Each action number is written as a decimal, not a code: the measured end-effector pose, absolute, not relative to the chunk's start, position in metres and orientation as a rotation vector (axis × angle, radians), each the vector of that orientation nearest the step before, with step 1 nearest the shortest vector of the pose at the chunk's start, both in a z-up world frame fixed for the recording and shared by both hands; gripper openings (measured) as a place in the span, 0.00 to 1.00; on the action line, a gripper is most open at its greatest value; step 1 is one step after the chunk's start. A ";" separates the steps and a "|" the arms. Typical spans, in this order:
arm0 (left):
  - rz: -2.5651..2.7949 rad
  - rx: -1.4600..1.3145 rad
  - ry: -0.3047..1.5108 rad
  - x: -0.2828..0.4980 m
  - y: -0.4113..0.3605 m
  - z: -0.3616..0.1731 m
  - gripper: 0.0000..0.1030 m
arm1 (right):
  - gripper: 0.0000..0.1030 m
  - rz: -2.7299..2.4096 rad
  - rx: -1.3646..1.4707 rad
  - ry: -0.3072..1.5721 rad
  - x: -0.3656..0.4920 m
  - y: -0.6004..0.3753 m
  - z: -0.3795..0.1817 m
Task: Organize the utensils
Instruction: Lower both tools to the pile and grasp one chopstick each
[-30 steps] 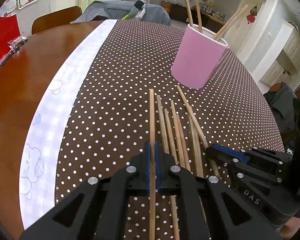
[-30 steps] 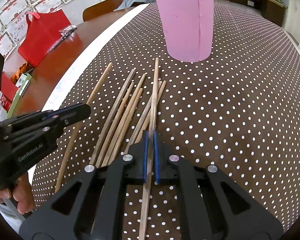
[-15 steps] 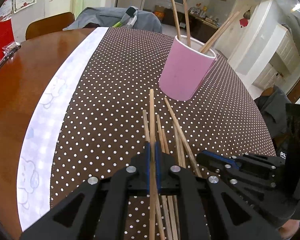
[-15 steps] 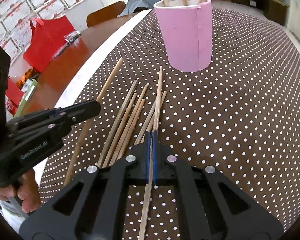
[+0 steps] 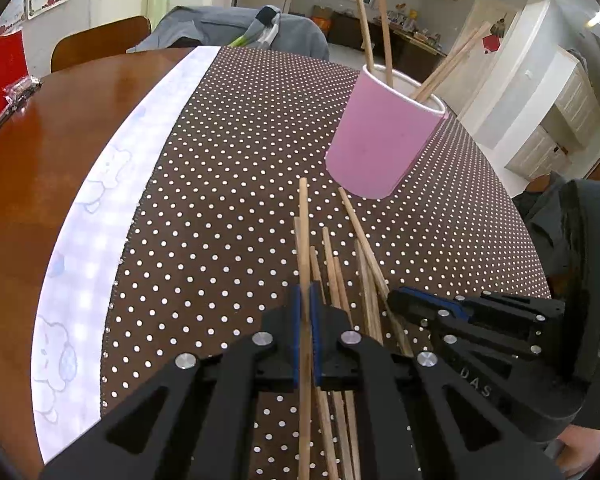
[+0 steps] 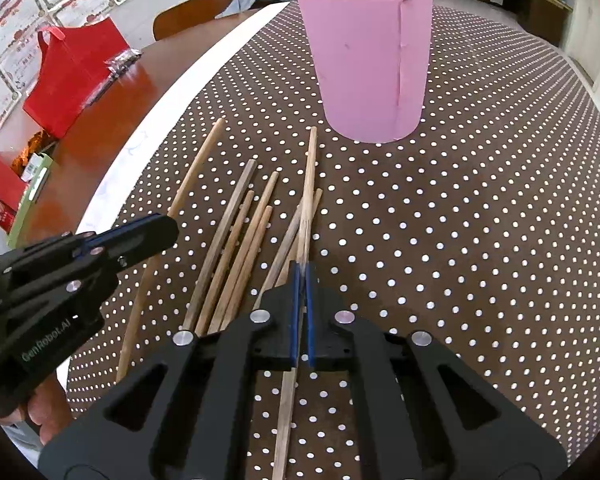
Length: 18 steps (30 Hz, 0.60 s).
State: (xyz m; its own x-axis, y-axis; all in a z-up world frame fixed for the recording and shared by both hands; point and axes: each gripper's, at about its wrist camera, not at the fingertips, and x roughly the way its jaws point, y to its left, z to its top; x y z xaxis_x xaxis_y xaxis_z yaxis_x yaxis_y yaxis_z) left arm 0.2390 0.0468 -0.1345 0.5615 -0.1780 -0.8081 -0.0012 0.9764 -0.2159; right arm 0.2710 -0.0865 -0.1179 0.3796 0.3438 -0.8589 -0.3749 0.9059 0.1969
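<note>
Left wrist view shows the left gripper (image 5: 305, 312) clenched on one wooden chopstick (image 5: 303, 240), which points up the brown dotted tablecloth (image 5: 220, 184) toward the pink cup (image 5: 380, 148). The cup stands near the far edge of the cloth and already has some sticks in it.

Right wrist view shows the right gripper (image 6: 301, 280) with another chopstick (image 6: 309, 176) between its blue pads. Its jaws are opening a little, so I judge the grip is weak and the stick may slip.

More loose chopsticks (image 6: 236, 240) lie in a bunch on the cloth, between the two grippers and below the cup.

To do this step well, I think each hand should squeeze its stick firmly, lift it clear of the bunch so it drags no others, tip it upright over the cup's mouth, and let go only when the lower end is inside. Going one hand at a time should keep them from bumping.
</note>
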 end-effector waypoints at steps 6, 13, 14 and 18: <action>-0.108 -0.200 0.972 0.239 0.047 -0.136 0.05 | 0.34 0.460 -0.040 1.083 0.274 -0.087 -0.114; -0.110 -0.203 0.980 0.240 0.047 -0.138 0.05 | 0.10 0.461 -0.038 1.115 0.281 -0.080 -0.126; -0.109 -0.203 0.980 0.240 0.047 -0.138 0.05 | 0.09 0.461 -0.037 1.116 0.282 -0.080 -0.127; -0.114 -0.202 0.975 0.241 0.044 -0.137 0.05 | 0.08 0.468 -0.042 1.101 0.280 -0.081 -0.128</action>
State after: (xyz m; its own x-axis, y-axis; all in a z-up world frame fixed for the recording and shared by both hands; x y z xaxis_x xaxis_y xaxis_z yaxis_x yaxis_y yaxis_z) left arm 0.2412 0.0442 -0.1368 0.5571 -0.1863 -0.8093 0.0050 0.9753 -0.2210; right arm 0.2797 -0.0807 -0.1282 0.3658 0.3430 -0.8652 -0.3842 0.9024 0.1953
